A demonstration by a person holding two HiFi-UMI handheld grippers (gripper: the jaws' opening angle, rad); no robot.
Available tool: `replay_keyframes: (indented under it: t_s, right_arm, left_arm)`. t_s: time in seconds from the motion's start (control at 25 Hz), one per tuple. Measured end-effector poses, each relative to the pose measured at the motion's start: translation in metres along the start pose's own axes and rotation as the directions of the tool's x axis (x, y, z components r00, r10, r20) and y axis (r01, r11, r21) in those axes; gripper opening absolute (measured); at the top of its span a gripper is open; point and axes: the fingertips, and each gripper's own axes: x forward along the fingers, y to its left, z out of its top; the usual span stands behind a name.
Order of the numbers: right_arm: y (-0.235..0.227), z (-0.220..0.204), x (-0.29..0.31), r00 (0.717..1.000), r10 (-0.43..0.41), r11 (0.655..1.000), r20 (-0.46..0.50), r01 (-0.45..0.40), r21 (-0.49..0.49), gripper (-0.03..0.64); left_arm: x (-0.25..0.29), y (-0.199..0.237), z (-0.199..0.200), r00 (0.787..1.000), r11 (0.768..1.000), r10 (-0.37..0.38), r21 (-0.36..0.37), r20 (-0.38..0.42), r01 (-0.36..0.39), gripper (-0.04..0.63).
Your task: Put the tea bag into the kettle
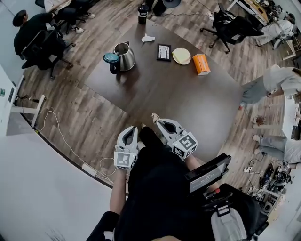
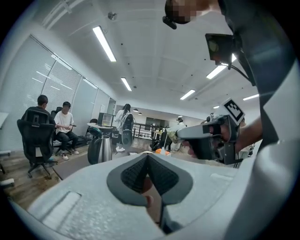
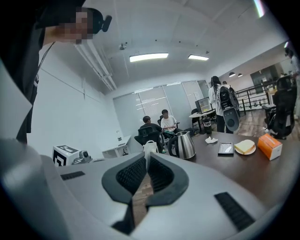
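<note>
A steel kettle (image 1: 125, 56) with a black handle and a teal lid (image 1: 111, 58) at its left side stands at the far left of the dark table (image 1: 188, 103). My right gripper (image 1: 156, 120) hovers over the table's near edge, shut on a small white tea bag (image 1: 153, 116). In the right gripper view the tea bag (image 3: 150, 147) pokes out past the closed tips of that gripper (image 3: 147, 158), with the kettle (image 3: 183, 144) far ahead. My left gripper (image 1: 130, 130) is beside it, shut and empty; its closed tips (image 2: 147, 158) show the kettle (image 2: 101, 149) well beyond them.
Behind the kettle lie a crumpled white paper (image 1: 148, 38) and a black cup (image 1: 143, 13). A black-framed card (image 1: 163, 52), a plate with something pale yellow (image 1: 181, 56) and an orange box (image 1: 201, 64) sit to the kettle's right. People in office chairs (image 1: 40, 35) surround the table.
</note>
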Motion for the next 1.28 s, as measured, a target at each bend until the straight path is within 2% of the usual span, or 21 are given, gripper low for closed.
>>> replay_keyframes:
  t_s: [0.12,0.28,0.48,0.64,0.88,0.96,1.04,1.16,1.28]
  right_arm:
    - [-0.007,0.003,0.023,0.999,0.04,0.998,0.01,-0.041,0.054,0.011]
    - [-0.015,0.02,0.055,0.995,0.094,0.995,0.041,-0.095,0.042,0.011]
    - [-0.047,0.033,0.064,0.99,0.08,0.993,0.12,-0.09,0.082,0.011]
    - [-0.077,0.033,0.064,0.991,0.013,0.996,0.13,-0.024,0.081,0.011]
    - [-0.101,0.034,0.062,0.989,-0.109,0.991,0.098,0.101,0.082,0.011]
    - [-0.103,0.039,0.068,0.984,-0.142,0.989,0.11,0.135,0.067,0.011]
    - [-0.103,0.047,0.074,0.975,-0.176,0.984,0.138,0.17,0.055,0.011]
    - [-0.104,0.054,0.086,0.958,-0.246,0.969,0.146,0.238,0.068,0.011]
    - [-0.095,0.06,0.105,0.953,-0.266,0.964,0.147,0.258,0.067,0.011]
  left_arm:
    - [0.006,0.015,0.009,1.0,1.0,0.009,0.008,-0.027,-0.009,0.0]
    - [0.027,0.037,0.022,0.999,0.999,0.011,0.052,-0.05,-0.008,0.0]
    - [0.072,0.045,0.037,0.996,0.993,-0.03,0.109,-0.087,0.039,0.0]
    - [0.101,0.045,0.035,0.993,0.99,-0.073,0.114,-0.093,0.083,0.0]
    - [0.131,0.044,0.032,0.975,0.974,-0.201,0.087,-0.092,0.209,0.0]
    - [0.14,0.05,0.032,0.966,0.966,-0.24,0.08,-0.093,0.248,0.0]
    - [0.149,0.054,0.029,0.948,0.949,-0.3,0.071,-0.104,0.308,0.0]
    - [0.152,0.061,0.033,0.909,0.909,-0.404,0.063,-0.103,0.411,0.0]
    - [0.154,0.08,0.042,0.879,0.875,-0.466,0.092,-0.101,0.475,0.0]
